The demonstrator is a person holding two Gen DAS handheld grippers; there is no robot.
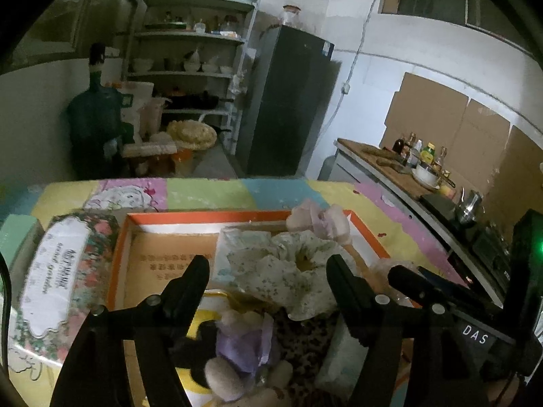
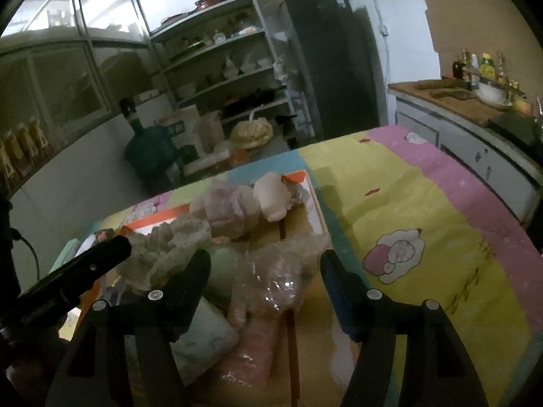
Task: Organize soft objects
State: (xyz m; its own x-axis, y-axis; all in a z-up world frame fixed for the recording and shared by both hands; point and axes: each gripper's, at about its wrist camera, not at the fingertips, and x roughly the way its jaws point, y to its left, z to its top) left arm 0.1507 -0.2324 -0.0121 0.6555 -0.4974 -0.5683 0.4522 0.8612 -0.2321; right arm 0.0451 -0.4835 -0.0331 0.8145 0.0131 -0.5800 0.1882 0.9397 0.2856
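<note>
An orange-rimmed cardboard box (image 1: 203,217) lies on the table and holds several soft things. A floral fabric scrunchie (image 1: 298,271) sits in the middle, a pale plush toy (image 1: 319,220) at the far rim, a lilac-dressed plush (image 1: 244,339) and leopard-print cloth (image 1: 305,342) near me. My left gripper (image 1: 268,271) is open above the box, its jaws either side of the scrunchie, touching nothing. My right gripper (image 2: 264,264) is open over a clear plastic-wrapped bundle (image 2: 275,278). The pale plush (image 2: 244,207) and the scrunchie (image 2: 169,247) also show there.
A floral tin box (image 1: 57,281) and a green box (image 1: 17,234) stand left of the orange box. The table has a pastel patchwork cloth (image 2: 424,224). A counter with bottles (image 1: 417,159), a dark fridge (image 1: 288,101) and shelves (image 1: 190,51) lie beyond.
</note>
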